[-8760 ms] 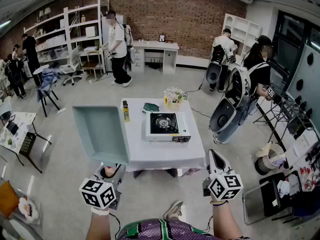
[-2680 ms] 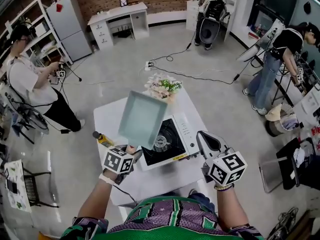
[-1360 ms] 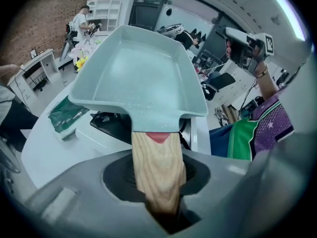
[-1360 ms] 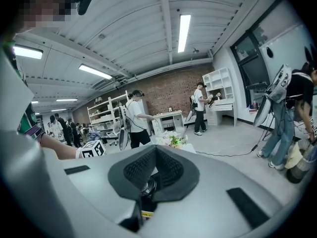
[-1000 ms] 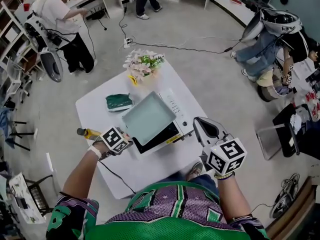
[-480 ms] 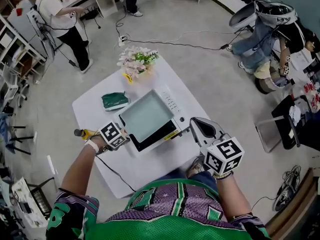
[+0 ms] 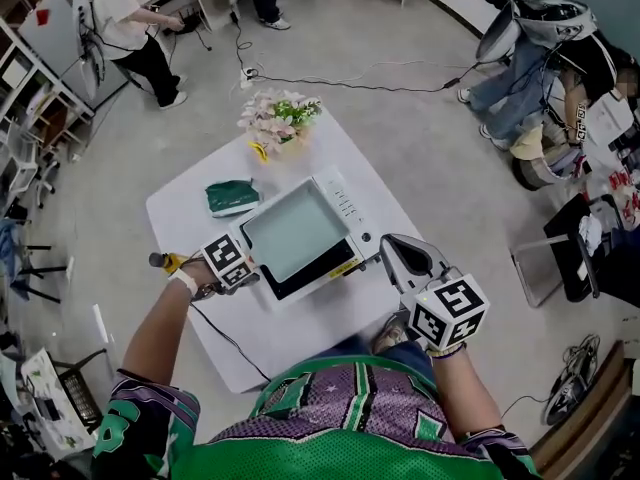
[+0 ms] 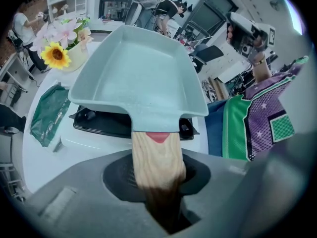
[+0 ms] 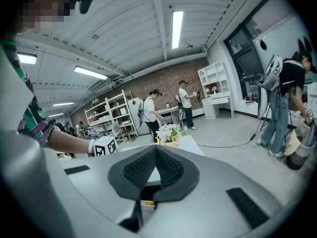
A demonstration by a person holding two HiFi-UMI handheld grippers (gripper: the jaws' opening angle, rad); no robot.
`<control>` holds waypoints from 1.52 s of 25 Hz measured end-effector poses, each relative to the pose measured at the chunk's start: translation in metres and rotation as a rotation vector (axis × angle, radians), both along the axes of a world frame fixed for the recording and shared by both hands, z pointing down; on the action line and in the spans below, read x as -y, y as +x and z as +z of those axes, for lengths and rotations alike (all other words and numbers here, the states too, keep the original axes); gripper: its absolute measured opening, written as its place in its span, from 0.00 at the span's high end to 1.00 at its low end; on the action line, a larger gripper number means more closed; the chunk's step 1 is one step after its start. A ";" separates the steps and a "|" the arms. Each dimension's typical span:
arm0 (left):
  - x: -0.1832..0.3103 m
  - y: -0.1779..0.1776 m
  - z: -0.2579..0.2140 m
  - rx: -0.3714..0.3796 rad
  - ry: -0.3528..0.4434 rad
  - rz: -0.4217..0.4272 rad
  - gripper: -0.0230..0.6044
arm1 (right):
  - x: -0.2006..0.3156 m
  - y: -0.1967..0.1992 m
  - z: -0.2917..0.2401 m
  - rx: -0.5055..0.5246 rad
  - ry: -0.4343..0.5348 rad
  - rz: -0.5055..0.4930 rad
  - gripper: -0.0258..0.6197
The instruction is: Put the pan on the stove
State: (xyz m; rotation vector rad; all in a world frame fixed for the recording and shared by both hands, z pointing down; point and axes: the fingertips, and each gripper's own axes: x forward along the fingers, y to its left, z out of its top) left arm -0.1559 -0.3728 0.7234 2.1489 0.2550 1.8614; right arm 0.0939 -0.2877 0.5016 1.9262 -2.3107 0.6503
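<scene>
At the white table's left near side, the wooden handle of the pale green pan is clamped in the left gripper. Pan is held over the stove, mid-table; contact cannot be told. Right of the stove, the right gripper is seen with jaws pressed together, nothing between.

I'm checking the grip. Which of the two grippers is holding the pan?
The left gripper: its jaws clamp the wooden handle of the pan. The right gripper has its jaws together on nothing.
</scene>
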 end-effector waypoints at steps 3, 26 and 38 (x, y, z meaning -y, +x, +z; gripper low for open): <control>0.002 -0.001 0.000 0.012 -0.003 0.021 0.77 | 0.000 0.000 0.000 -0.003 -0.001 0.001 0.96; 0.012 -0.013 -0.014 0.034 0.009 0.001 0.64 | 0.001 -0.014 0.006 0.043 -0.010 -0.010 0.96; 0.014 -0.031 -0.044 -0.001 0.089 -0.053 0.64 | 0.003 -0.030 0.005 0.062 0.006 -0.067 0.96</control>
